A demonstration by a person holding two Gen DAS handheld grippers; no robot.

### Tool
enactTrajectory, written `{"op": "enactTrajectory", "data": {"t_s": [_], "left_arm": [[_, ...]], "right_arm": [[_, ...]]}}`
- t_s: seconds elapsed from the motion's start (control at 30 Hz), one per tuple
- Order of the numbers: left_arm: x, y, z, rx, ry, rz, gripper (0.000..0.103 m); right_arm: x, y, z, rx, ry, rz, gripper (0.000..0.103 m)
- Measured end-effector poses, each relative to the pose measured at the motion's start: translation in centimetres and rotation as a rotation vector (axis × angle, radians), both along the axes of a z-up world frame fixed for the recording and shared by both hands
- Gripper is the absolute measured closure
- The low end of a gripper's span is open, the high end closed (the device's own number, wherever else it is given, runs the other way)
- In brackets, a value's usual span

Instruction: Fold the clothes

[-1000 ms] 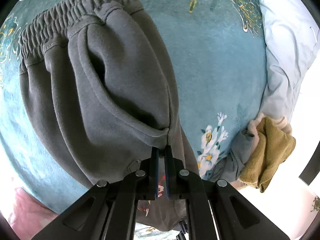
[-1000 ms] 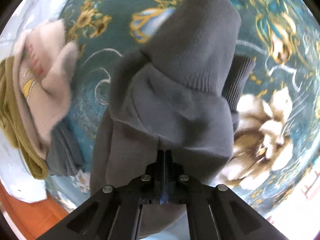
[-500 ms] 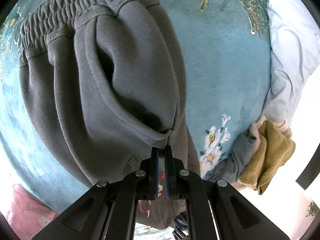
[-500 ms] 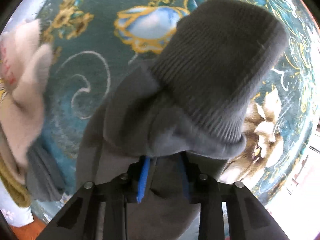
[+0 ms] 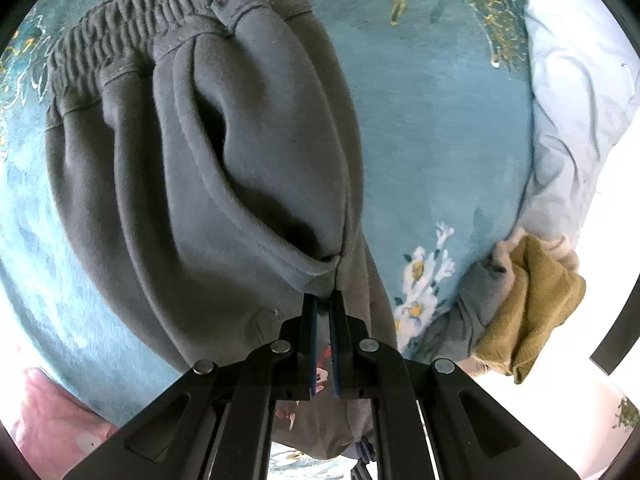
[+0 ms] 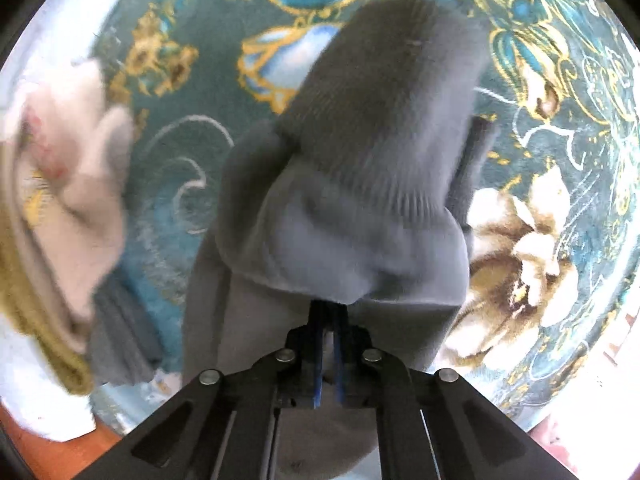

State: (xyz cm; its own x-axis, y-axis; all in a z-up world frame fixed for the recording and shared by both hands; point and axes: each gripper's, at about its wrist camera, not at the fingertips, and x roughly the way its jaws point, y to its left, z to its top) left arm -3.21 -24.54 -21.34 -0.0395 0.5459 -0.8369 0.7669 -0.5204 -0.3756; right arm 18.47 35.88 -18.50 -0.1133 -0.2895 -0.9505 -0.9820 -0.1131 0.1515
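Grey sweatpants (image 5: 224,168) lie on a teal floral bedspread (image 5: 432,128), the elastic waistband (image 5: 160,20) at the far end. My left gripper (image 5: 323,300) is shut on the pants' fabric at the crotch seam. In the right wrist view my right gripper (image 6: 328,310) is shut on a fold of the pant leg (image 6: 352,240), whose ribbed cuff (image 6: 388,120) hangs over beyond the fingers. The fingertips are partly hidden under the cloth.
A pile of other clothes, mustard yellow (image 5: 532,304) and beige (image 6: 68,168), lies at the bedspread's edge. A pale blue sheet (image 5: 580,100) is bunched at the right. A pink cloth (image 5: 44,416) shows at the lower left.
The right gripper opened briefly half a second ago and is shut on the pant-leg fold again; the cuff has shifted. The left gripper has kept its hold and moved slightly away from the waistband.
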Motion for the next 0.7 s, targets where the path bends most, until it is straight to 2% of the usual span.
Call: {"op": "enactTrajectory", "data": {"t_s": [0.2,0.27,0.33,0.43,0.57,0.63,0.7], "left_arm": [[1.8,-1.2,3.6,0.046,0.043,0.013,0.099],[2.5,-1.7,4.7,0.059,0.046,0.02,0.099],[3.1,-2.0,5.4,0.056,0.039,0.015,0.099],[4.0,-2.5,6.3,0.05,0.028,0.007,0.099],[5.0,-3.0,7.3,0.044,0.011,0.0,0.099],[4.0,-2.6,6.2,0.047,-0.011,0.019,0.099],[2.8,-2.1,4.9,0.049,-0.034,0.037,0.099]], "right_arm": [[2.9,0.3,5.1,-0.019,0.103,0.02,0.099],[5.4,0.9,6.5,-0.034,0.121,0.017,0.099],[5.7,1.6,7.4,-0.048,0.121,0.025,0.099],[3.5,-2.3,4.2,-0.055,0.105,0.052,0.099],[3.5,-3.0,5.6,-0.071,0.127,0.098,0.099],[3.2,-2.9,6.2,-0.079,0.131,0.113,0.099],[1.5,-2.6,4.6,-0.087,0.106,0.119,0.099]]}}
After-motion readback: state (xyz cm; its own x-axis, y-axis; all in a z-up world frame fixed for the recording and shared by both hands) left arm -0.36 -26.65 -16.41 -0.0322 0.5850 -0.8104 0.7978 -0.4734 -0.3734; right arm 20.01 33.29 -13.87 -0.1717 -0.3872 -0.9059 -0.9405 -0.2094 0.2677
